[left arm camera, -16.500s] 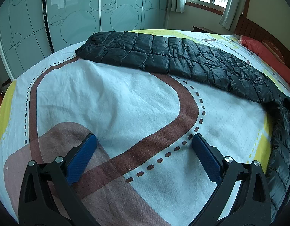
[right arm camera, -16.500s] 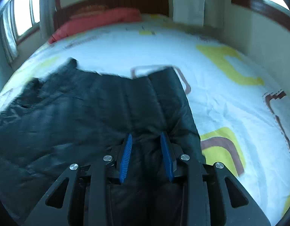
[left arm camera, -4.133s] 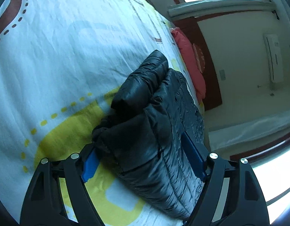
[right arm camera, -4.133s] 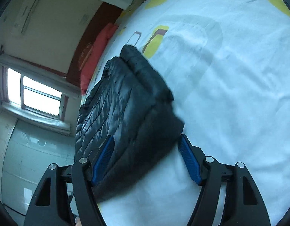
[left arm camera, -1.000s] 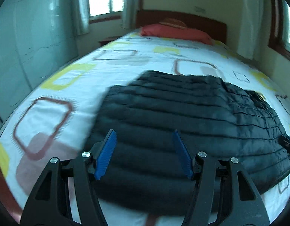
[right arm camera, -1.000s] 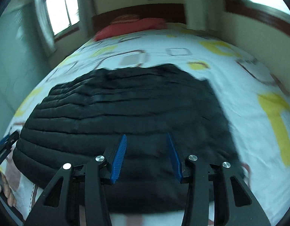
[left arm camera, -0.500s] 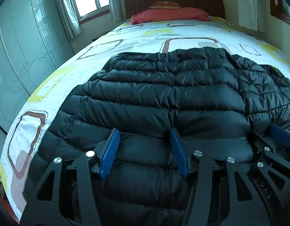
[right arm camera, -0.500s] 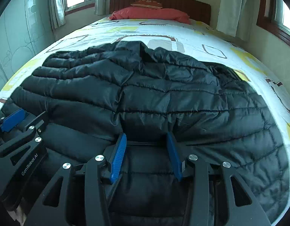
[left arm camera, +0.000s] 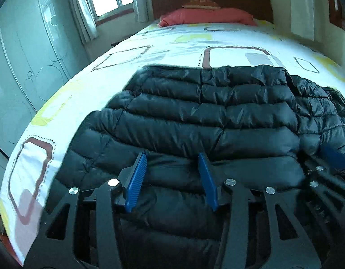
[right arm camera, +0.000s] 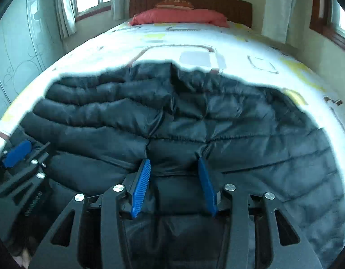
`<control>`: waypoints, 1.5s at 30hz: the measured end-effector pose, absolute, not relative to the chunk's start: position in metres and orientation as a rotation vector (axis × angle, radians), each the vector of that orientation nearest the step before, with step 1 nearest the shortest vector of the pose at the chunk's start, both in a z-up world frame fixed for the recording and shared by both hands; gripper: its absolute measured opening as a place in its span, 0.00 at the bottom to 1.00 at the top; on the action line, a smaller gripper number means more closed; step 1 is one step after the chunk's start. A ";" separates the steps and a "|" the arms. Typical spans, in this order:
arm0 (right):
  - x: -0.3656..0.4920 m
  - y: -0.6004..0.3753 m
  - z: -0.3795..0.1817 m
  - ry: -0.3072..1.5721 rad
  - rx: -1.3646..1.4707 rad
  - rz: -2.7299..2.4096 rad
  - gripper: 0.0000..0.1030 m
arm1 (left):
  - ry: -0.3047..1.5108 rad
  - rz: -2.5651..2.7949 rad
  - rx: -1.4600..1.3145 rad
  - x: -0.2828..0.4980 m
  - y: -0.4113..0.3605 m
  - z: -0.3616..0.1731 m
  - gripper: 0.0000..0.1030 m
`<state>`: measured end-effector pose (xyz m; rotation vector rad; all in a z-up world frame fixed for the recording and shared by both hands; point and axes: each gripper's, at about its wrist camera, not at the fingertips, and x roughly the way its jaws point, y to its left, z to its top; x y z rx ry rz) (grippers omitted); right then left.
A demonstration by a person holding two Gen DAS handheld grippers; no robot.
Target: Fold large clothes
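A black quilted puffer jacket (left arm camera: 194, 112) (right arm camera: 239, 134) lies spread across the near half of the bed. My left gripper (left arm camera: 171, 157) presses down into its near left part. Its jaws are closing with a puffy band of the jacket between them, and the cloth there still looks smooth. My right gripper (right arm camera: 174, 160) sits on the near middle of the jacket, shut on a gathered tuck that puckers at its fingertips. The two grippers are side by side: the right one's blue pad (left arm camera: 331, 157) shows at the left view's right edge, the left one's pad (right arm camera: 17, 150) at the right view's left edge.
The bed sheet (left arm camera: 172, 40) is white with brown and yellow squares. Red pillows (left arm camera: 208, 16) and a dark wooden headboard (right arm camera: 190, 2) stand at the far end. A frosted wardrobe (left arm camera: 26, 56) runs along the left, past the bed's edge. Curtained windows are behind.
Both grippers have come down and forward onto the jacket's near edge. The left jaws have narrowed around the cloth. The right jaws keep their width.
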<state>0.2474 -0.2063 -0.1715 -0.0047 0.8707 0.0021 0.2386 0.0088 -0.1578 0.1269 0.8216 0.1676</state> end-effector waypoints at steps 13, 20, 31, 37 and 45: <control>0.215 -0.215 -0.170 0.836 -0.060 -0.044 0.45 | 0.798 0.175 0.144 0.236 0.007 -0.160 0.47; 0.216 -0.212 -0.176 0.814 -0.082 -0.055 0.45 | 0.800 0.162 0.125 0.235 0.010 -0.157 0.46; 0.210 -0.210 -0.177 0.801 -0.089 -0.062 0.45 | 0.796 0.250 -0.065 0.214 0.113 -0.121 0.53; 0.210 -0.211 -0.178 0.800 -0.091 -0.062 0.45 | 0.885 0.163 -0.332 0.210 0.194 -0.133 0.63; 0.211 -0.211 -0.178 0.800 -0.091 -0.061 0.45 | 0.939 -0.065 -0.899 0.207 0.240 -0.183 0.69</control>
